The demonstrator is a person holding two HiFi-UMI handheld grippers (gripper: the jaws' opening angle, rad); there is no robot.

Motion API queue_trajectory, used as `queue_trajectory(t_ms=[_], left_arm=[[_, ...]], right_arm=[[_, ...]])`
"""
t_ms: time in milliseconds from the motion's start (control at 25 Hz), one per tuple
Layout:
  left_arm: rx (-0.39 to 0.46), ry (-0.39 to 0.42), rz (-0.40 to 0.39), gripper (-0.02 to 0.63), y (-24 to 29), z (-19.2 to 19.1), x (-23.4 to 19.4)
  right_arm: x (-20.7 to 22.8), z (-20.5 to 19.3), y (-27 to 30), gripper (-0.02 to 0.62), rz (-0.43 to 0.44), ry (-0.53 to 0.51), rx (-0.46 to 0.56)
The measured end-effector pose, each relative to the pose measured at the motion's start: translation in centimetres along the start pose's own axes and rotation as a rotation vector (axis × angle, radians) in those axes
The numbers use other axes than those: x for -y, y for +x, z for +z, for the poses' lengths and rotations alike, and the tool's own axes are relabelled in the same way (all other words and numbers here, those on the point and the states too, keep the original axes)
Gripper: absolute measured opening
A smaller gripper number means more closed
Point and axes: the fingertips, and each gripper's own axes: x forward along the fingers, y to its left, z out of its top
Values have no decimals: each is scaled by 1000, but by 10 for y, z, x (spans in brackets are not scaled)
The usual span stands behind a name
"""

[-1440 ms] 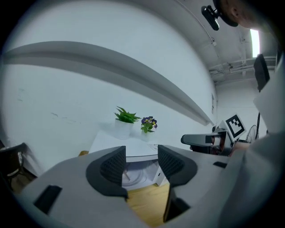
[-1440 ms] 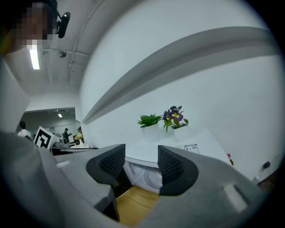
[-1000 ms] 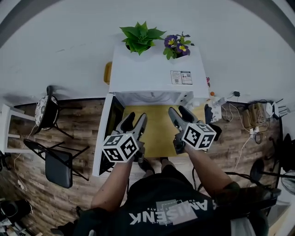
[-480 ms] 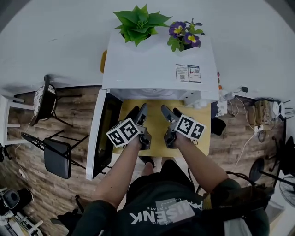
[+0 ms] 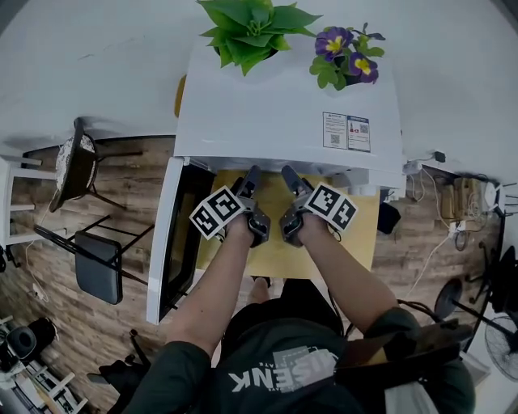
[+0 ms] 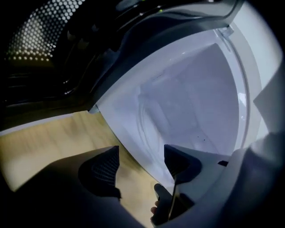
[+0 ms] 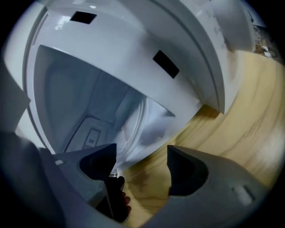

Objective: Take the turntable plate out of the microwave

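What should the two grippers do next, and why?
Probably ease both further in, toward the plate. The left gripper and right gripper sit at the open mouth of the microwave. Their jaws have just been opening wide, with nothing between them, and the plate lies inside, untouched.

- Microwave: white casing, smooth, satin sheen.
- Cavity: white coating, smooth, lightly glossy.
- Door: white frame, dark glossy pane.
- Mesh: perforated sheet in the door, metal by the look, dull.
- Plate: clear, glass-like, glossy. Only its rim line can be made out.
- Label: printed paper sticker, matt.
- Table: pale wood, fine grain, matt.
- Floor: brown wood-look planks, uneven tone, matt.
- Chair: black seat with a dull sheen, thin dark frame.
- Leaves: green, waxy sheen.
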Motion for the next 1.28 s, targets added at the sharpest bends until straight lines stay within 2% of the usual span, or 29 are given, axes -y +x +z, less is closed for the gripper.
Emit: queue_trajectory(t_ms=[280, 480, 640, 960, 1120, 1280], left_arm=[[-18, -38, 39, 305, 26, 6, -5], [-30, -48, 83, 307, 37, 13, -15], [-30, -49, 75, 307, 38, 14, -16], [-38, -13, 82, 307, 27, 4, -20], [-46, -25, 70, 307, 16, -1, -26], [-64, -29, 72, 304, 6, -9, -30]], right_arm=[[3, 5, 24, 341, -39, 79, 5], [10, 9, 32, 341, -109, 105, 14], [11, 8, 34, 340, -139, 120, 3], [13, 1, 26, 323, -82, 129, -2], [6, -9, 22, 262, -49, 141, -28], [5, -19, 14, 235, -34, 131, -40]])
